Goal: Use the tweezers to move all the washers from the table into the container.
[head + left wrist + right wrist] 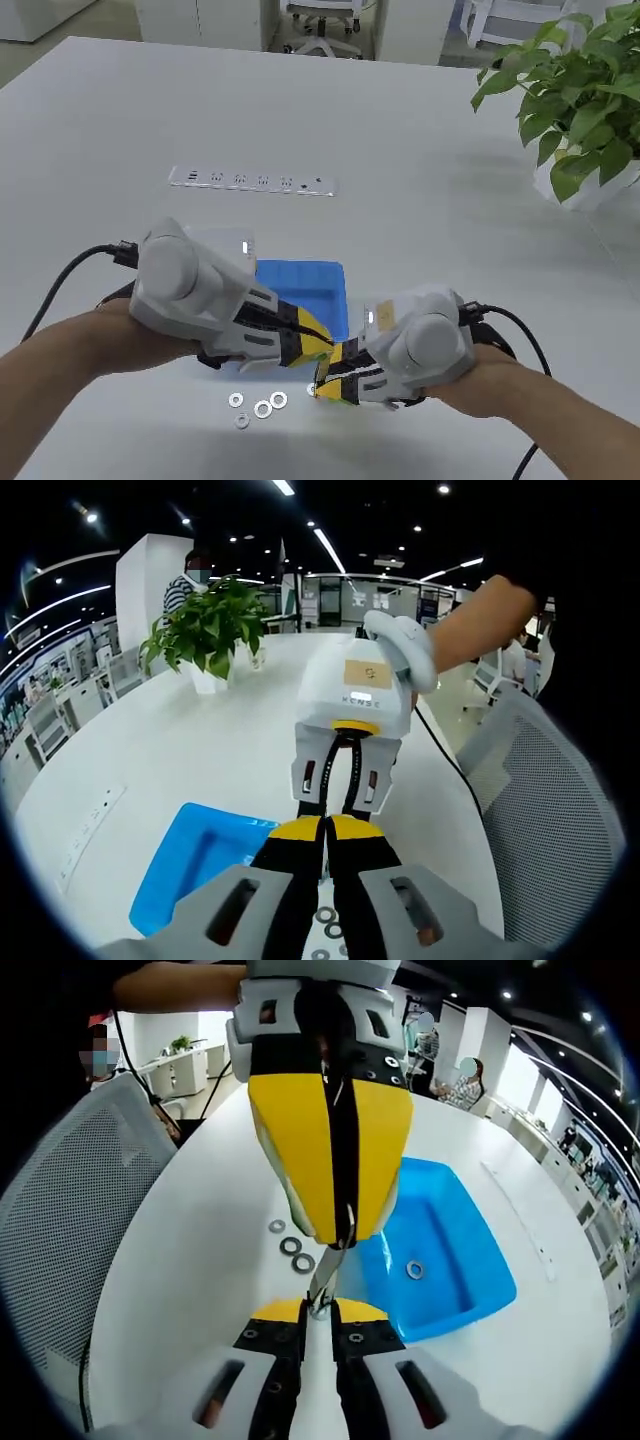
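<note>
Step judged: regrip of thin metal tweezers between grippers, over near edge of white table.
- Left gripper: yellow pads clamped on tweezers' upper part.
- Right gripper: jaws drawn close about tweezers' tip; real clamp can't be told.
- Tweezers' tips: spread or pressed, cannot tell.
- Advice: seat tweezers mid-pad, keep tips free, release one side only once other side firm.
- Small flat silver ring washers: cluster on table, near left of shallow blue plastic container; one washer lies inside.

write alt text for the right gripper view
The yellow-tipped left claw grips metal tweezers that reach into the right claw. Beside them, a blue container holds one washer; three washers lie on the white table.
</note>
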Motion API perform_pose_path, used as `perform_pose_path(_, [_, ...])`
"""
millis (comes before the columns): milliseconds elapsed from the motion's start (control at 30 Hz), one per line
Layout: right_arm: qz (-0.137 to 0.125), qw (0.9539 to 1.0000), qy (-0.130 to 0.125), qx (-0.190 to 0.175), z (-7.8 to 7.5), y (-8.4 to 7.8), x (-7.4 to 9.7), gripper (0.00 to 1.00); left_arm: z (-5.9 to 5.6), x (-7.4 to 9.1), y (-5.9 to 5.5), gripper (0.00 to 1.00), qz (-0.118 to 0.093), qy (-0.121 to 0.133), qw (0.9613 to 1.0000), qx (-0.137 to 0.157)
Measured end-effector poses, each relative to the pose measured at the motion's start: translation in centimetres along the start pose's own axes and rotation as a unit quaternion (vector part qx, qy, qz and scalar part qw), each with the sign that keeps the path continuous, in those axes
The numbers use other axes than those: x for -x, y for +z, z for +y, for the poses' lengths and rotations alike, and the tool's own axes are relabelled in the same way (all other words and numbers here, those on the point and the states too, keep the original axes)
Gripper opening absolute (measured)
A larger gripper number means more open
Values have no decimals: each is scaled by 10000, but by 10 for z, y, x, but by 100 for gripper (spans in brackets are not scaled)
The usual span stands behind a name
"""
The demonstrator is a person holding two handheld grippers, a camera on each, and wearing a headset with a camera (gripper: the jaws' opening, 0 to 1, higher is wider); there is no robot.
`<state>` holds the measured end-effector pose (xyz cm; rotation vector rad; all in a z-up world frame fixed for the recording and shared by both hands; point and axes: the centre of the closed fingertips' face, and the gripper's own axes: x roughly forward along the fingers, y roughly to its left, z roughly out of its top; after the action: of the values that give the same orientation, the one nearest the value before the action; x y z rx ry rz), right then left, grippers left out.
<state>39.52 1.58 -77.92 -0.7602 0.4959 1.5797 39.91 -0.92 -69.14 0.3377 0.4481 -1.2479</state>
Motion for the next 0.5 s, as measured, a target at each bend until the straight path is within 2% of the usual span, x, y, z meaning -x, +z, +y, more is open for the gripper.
perform_pose_path(267, [-51, 9999, -31, -82, 1, -1, 1, 10, -4, -2, 1, 5, -11, -49, 10000, -12])
perform_pose_path(500, [-138, 9994, -29, -309, 0, -1, 1, 8, -3, -2, 1, 5, -6, -50, 10000, -21])
